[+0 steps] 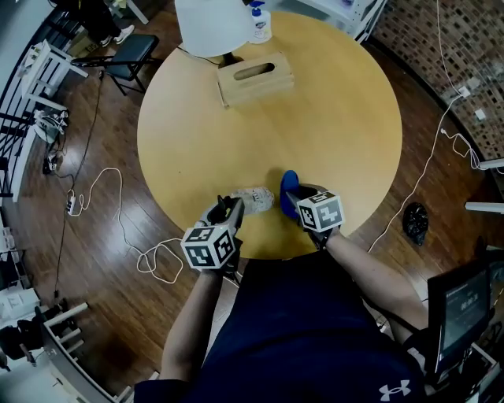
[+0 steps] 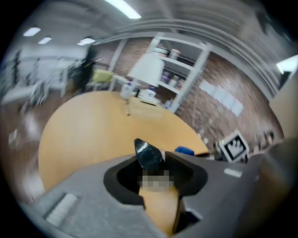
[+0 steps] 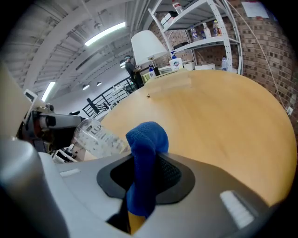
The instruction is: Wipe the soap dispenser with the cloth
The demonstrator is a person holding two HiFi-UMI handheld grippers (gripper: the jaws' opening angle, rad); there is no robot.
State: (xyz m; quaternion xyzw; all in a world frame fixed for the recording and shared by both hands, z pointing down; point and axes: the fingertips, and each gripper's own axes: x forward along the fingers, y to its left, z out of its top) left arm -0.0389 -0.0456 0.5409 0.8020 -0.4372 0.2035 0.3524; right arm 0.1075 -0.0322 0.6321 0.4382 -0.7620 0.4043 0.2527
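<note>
- Your left tool (image 1: 228,211) is clenched on the clear soap dispenser (image 1: 253,199) at its dark pump end. It holds the bottle on its side close to the worktop's (image 1: 315,118) near edge.
- Your right tool (image 1: 298,197) grasps the blue cloth (image 1: 288,187), which is bunched between its jaws.
- The cloth is just beside the dispenser's base; you cannot tell whether they touch.
- A tissue box (image 1: 254,77) and a lamp shade (image 1: 211,24) are at the far edge.
</note>
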